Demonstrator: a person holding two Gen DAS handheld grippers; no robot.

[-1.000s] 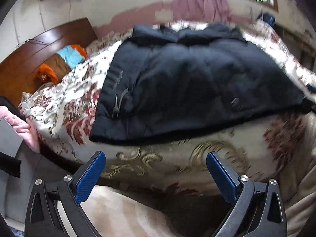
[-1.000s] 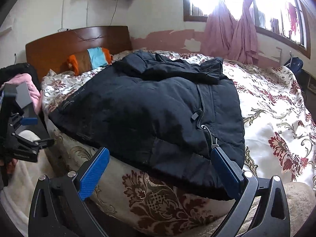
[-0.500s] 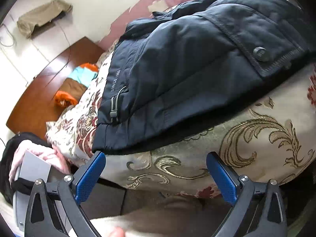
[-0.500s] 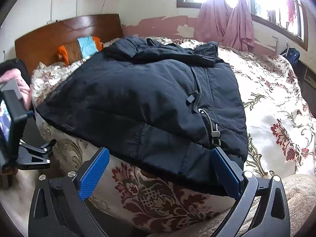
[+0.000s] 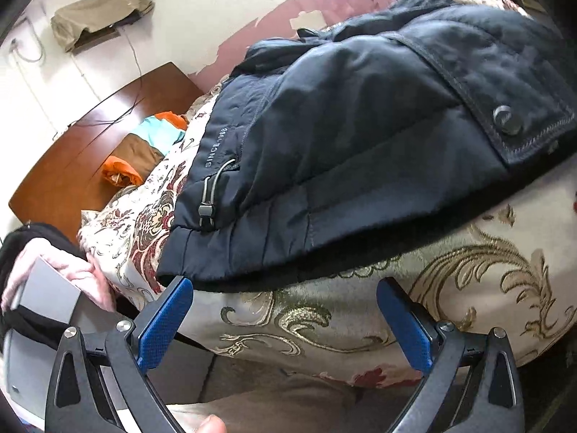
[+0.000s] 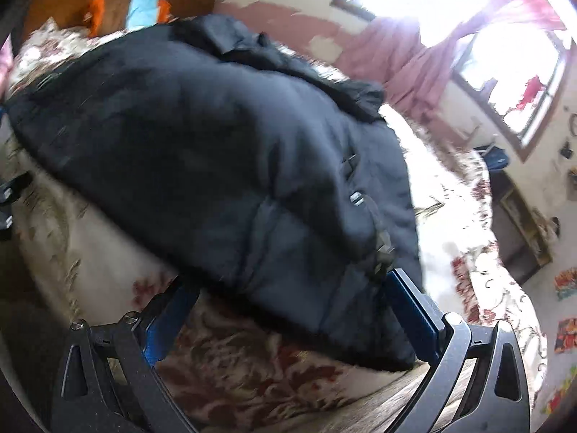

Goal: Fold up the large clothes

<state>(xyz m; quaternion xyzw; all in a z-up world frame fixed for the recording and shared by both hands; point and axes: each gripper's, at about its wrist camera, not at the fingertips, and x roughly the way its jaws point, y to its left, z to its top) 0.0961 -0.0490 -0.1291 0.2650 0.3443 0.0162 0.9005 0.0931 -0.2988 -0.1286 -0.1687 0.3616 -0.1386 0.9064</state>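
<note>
Both tongs, left [image 5: 283,315] and right [image 6: 288,310], gape wide at one dark jacket's [image 5: 360,137] hem on one bed [image 5: 360,317].

Motion blur smears the right wrist view, and the dark jacket [image 6: 234,166] hides the right gripper's fingertips [image 6: 182,297].

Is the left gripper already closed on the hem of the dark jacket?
No. The left gripper stands wide open just below the dark jacket, with only the floral bedspread between its fingers.

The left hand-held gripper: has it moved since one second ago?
Yes. The left hand-held gripper has come closer to the black jacket's hem, which now lies just above its fingertips on the bedspread.
</note>
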